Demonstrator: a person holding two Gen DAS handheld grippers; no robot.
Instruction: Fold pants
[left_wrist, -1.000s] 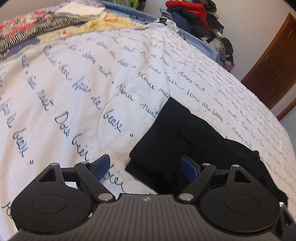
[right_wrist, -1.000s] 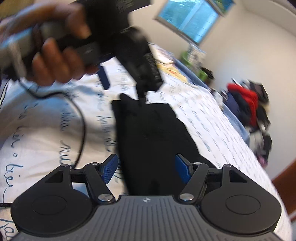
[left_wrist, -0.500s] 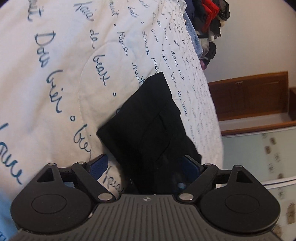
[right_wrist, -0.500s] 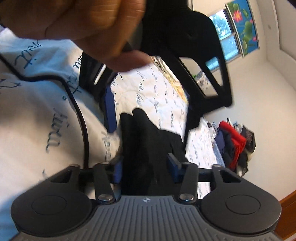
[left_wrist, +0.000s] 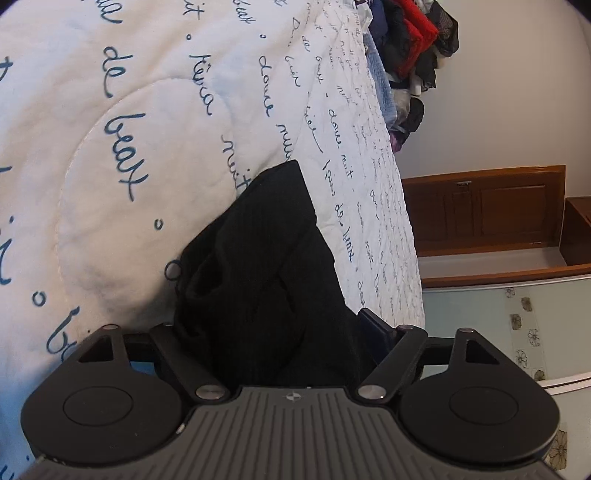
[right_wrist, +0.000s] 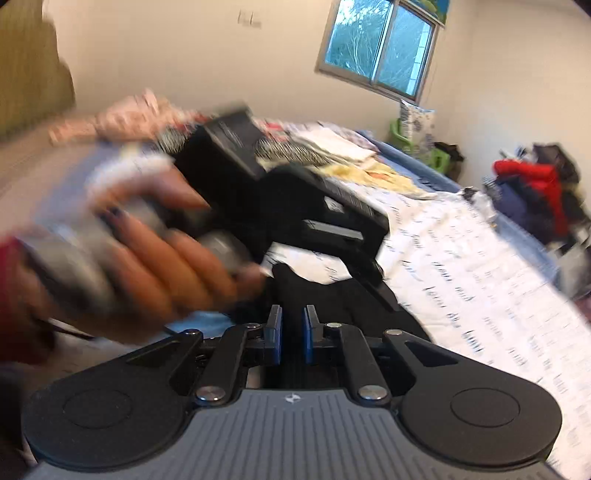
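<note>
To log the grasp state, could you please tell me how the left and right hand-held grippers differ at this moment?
Opening: the left hand-held gripper stands wide, its jaws having just closed a little; the right hand-held gripper has just closed almost fully.
Grip: the left one straddles the pants loosely, while the right one apparently pinches the black cloth.
Both are at the same pants on the bedspread.

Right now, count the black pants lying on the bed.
1. The black pants lie folded on the white quilt near the bed's edge, between the left gripper jaws. The clothes pile beyond may hide others.
</note>
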